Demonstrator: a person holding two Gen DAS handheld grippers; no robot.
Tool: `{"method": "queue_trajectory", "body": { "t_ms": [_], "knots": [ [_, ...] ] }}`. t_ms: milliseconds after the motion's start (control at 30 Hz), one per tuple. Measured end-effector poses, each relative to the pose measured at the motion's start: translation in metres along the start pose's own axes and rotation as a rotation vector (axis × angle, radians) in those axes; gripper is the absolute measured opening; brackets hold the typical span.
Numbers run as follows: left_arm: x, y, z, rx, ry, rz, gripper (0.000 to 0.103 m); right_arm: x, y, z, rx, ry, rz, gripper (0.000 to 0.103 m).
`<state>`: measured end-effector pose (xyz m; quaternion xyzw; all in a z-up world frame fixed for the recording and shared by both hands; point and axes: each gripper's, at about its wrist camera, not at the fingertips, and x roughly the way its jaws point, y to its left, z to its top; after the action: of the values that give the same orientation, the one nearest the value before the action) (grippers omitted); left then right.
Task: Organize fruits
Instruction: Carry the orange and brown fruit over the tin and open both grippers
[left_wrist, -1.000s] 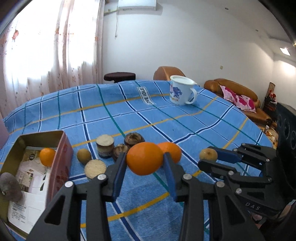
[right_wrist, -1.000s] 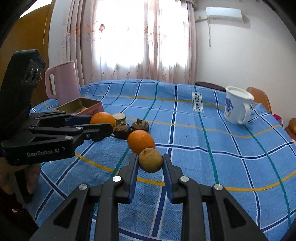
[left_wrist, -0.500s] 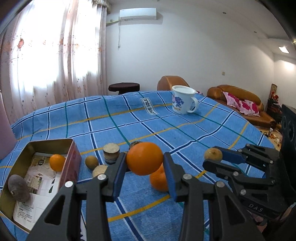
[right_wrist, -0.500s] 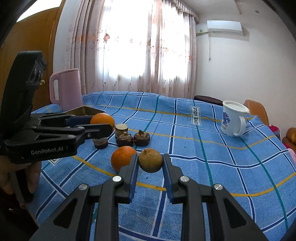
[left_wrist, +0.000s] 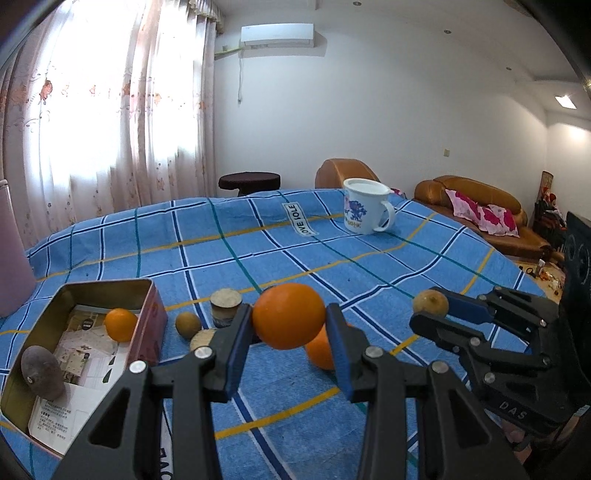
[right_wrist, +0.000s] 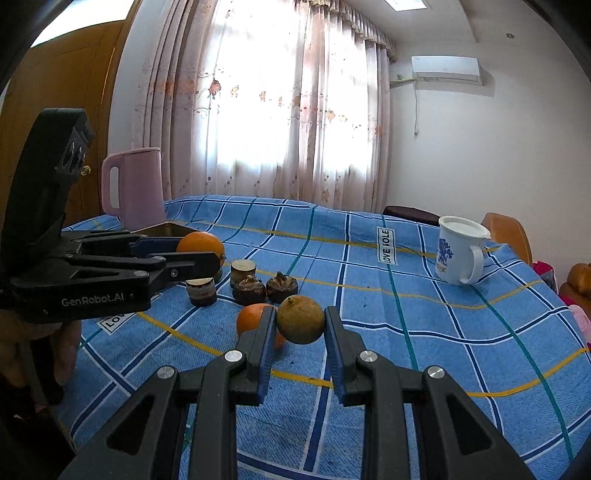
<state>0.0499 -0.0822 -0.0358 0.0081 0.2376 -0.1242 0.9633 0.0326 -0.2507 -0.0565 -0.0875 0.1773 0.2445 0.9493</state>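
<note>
1. The room first: white walls, an air conditioner (left_wrist: 277, 35) high up, sunlit curtains (right_wrist: 280, 110), and a brown sofa (left_wrist: 476, 206) well behind the table.
2. My work surface is a blue checked tablecloth (left_wrist: 229, 251), soft and slightly rumpled. I judge round fruit could roll on it if I set it down carelessly.
3. A pink kettle (right_wrist: 135, 188) and a white mug (left_wrist: 365, 206) stand far back, well clear of the fruit.
4. The open tin box (left_wrist: 146, 321) sits at my left, lined with paper. It holds a small orange (left_wrist: 120, 324) and a dark brown oval fruit (left_wrist: 40, 373).
5. My left gripper (left_wrist: 289, 332) is clamped on a large orange (left_wrist: 288, 315), lifted clear of the cloth, near the box's right wall. It looks firm, fairly heavy and smooth-skinned. I judge the pads sit across its widest part, which is the safest hold; too much squeeze would bruise it.
6. Another orange (right_wrist: 255, 321) lies on the cloth between the two grippers.
7. My right gripper (right_wrist: 300, 326) is closed on a small brownish-yellow fruit (right_wrist: 301, 319), also off the cloth. It seems light with a rougher, matte skin, so slipping worries me less.
8. Smallest: cut brown stumps (right_wrist: 243, 271) and two dark knobbly pieces (right_wrist: 266, 288) sit clustered beside the box, not yet sorted.
</note>
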Motion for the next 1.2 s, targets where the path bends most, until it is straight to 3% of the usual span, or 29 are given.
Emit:
{"method": "queue_trajectory", "body": {
  "t_ms": [767,1200],
  "knots": [
    [-0.028,0.010,0.004,0.006,-0.094,0.059,0.042,-0.017,0.005,0.002,0.007,-0.104,0.026,0.027],
    [-0.044,0.043,0.006,-0.056,-0.096,0.107,0.042,-0.003,0.035,0.047,-0.027,-0.126,0.114,0.027]
  ]
}}
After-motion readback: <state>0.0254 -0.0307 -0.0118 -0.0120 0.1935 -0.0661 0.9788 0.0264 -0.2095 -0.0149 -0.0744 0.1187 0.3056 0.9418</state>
